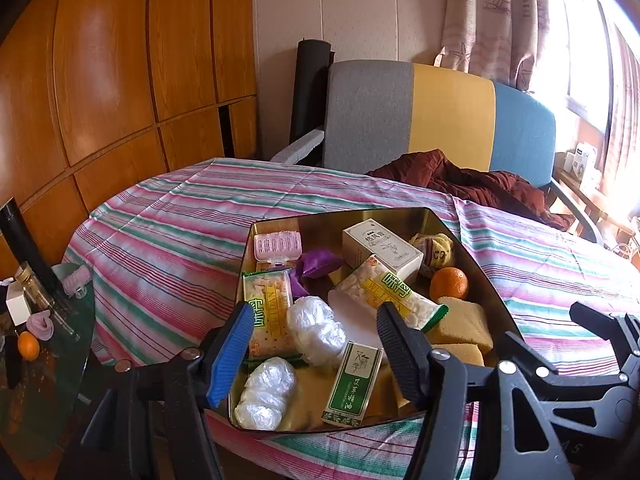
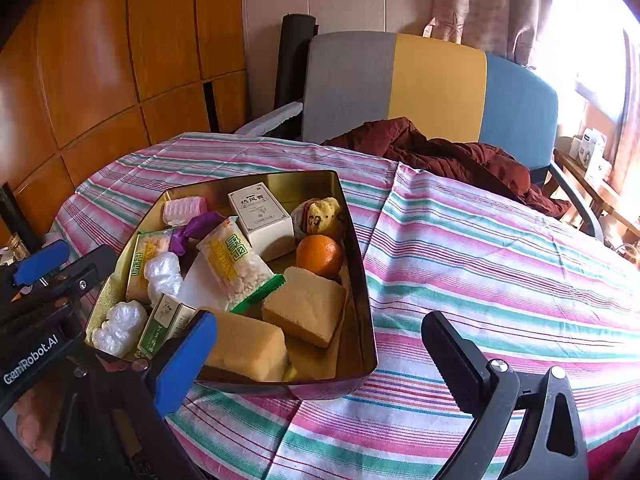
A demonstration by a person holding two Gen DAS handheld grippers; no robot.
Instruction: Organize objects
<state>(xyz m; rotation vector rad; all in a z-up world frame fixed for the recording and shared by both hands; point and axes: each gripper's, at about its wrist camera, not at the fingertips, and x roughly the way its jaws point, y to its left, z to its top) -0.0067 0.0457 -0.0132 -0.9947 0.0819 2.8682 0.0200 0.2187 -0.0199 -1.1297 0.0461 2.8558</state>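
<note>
A gold metal tin (image 1: 472, 248) (image 2: 360, 320) sits on the striped tablecloth, full of small things. Inside are an orange (image 1: 449, 283) (image 2: 320, 256), yellow sponge cakes (image 1: 464, 324) (image 2: 304, 306), a white box (image 1: 382, 250), two snack packs (image 1: 268, 312), a green box (image 1: 352, 386) and white plastic bundles (image 1: 316, 328). My left gripper (image 1: 316, 344) hovers open over the tin's near end, its pads pressing on nothing. My right gripper (image 2: 320, 356) stands wide open at the tin's near right corner, with nothing held. In the right wrist view the left gripper (image 2: 66, 264) shows at the tin's left side.
The striped tablecloth (image 2: 500, 264) stretches bare to the right of the tin. Behind it stand a grey, yellow and blue chair (image 1: 452, 116) and a maroon jacket (image 1: 472, 184). A glass side table (image 1: 60, 360) at left holds an orange, a jar and a black flask.
</note>
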